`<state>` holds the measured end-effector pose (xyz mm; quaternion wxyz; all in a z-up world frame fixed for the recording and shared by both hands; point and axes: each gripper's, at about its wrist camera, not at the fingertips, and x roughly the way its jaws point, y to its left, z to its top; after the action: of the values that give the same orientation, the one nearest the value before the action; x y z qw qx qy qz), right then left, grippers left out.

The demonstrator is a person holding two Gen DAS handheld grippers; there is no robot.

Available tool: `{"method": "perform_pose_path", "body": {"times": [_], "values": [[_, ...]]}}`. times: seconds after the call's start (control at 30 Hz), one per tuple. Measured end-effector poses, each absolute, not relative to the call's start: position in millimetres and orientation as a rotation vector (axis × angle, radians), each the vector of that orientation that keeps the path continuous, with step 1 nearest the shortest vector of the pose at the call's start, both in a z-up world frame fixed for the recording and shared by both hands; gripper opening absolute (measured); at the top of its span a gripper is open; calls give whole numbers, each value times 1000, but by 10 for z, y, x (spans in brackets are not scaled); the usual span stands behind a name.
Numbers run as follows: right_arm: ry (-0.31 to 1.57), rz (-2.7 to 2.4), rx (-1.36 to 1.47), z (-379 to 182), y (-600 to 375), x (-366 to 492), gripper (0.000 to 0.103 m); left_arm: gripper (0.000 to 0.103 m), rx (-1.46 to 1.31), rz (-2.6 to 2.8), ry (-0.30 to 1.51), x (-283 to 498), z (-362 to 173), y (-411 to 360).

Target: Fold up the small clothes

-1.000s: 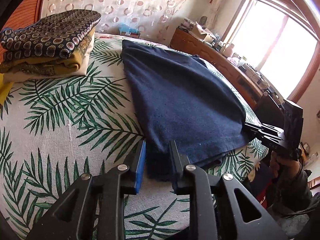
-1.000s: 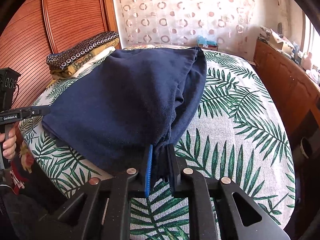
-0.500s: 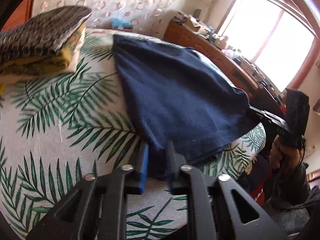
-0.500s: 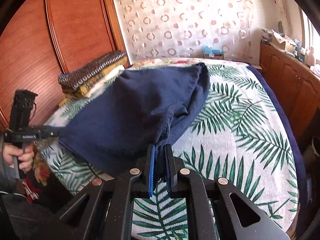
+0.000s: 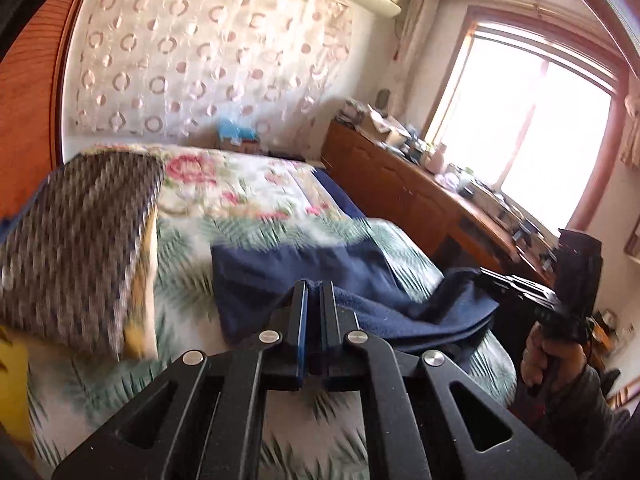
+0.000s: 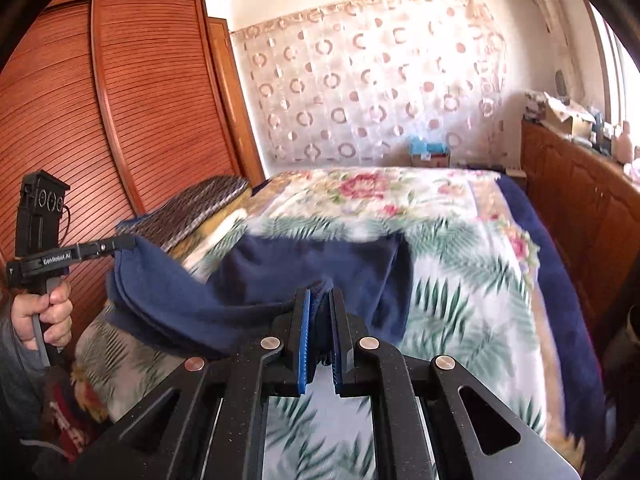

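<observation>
Both grippers are clamped on the near hem of the navy garment. The left gripper has its jaws pressed together with a thin fold of cloth between them; the right gripper pinches a bunched corner between nearly closed pads. The near edge hangs lifted between the two grippers, sagging in the middle, while the far part lies on the palm-print bedspread. A stack of folded clothes sits on the bed to the left, beside the wooden wardrobe. Both views are motion-blurred.
</observation>
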<state>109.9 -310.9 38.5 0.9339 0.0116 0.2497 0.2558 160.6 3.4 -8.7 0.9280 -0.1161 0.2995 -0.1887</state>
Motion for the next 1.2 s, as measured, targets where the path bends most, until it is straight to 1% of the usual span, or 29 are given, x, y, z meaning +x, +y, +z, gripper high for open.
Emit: {"method": "perform_pose_path", "body": {"times": [0.2,0.4,0.53,0.57,0.6,0.63,0.67,0.77,0.8,0.83,0.87,0.9,0.93,0.97,1.0,1.03,1.07,1.1,1.2], "values": [[550,470,-21,396,-2913,1859,9,6,-217,-320,637,2298,-97,33],[640,447,-13,192,-2782,2588,9,6,-233,-262,713,2885,-418,66],[656,438,-9,124,-2741,2836,10,6,-221,-236,757,3116,-589,16],[651,428,-18,132,-2738,2853,11,6,-219,-231,765,3157,-619,5],[642,409,-36,147,-2730,2860,14,6,-221,-226,771,3189,-642,-5],[631,389,-52,169,-2722,2861,23,6,-228,-224,771,3217,-658,-2],[623,379,-59,206,-2707,2848,25,6,-240,-227,766,3232,-658,9],[600,410,-62,281,-2679,2689,26,6,-247,-257,737,3216,-540,6],[597,429,-70,264,-2682,2666,27,9,-238,-268,717,3181,-474,1],[602,455,-81,265,-2647,2611,32,13,-229,-274,705,3160,-427,-9],[606,474,-89,226,-2662,2584,41,27,-222,-278,689,3149,-374,-14],[610,485,-94,197,-2646,2553,48,43,-224,-288,671,3127,-315,-23],[618,497,-102,167,-2638,2509,56,48,-229,-308,658,3094,-286,-28],[631,509,-112,110,-2613,2493,57,53,-228,-327,658,3073,-278,-45],[646,511,-119,53,-2590,2504,57,60,-221,-340,666,3066,-280,-60],[665,506,-124,-7,-2568,2528,57,64,-211,-345,672,3042,-298,-87],[681,486,-125,-65,-2558,2571,57,70,-200,-347,679,3028,-329,-113],[691,471,-115,-93,-2564,2610,57,72,-187,-348,689,3022,-363,-132],[723,469,-63,-154,-2580,2718,59,72,-142,-331,742,3039,-534,-180]]}}
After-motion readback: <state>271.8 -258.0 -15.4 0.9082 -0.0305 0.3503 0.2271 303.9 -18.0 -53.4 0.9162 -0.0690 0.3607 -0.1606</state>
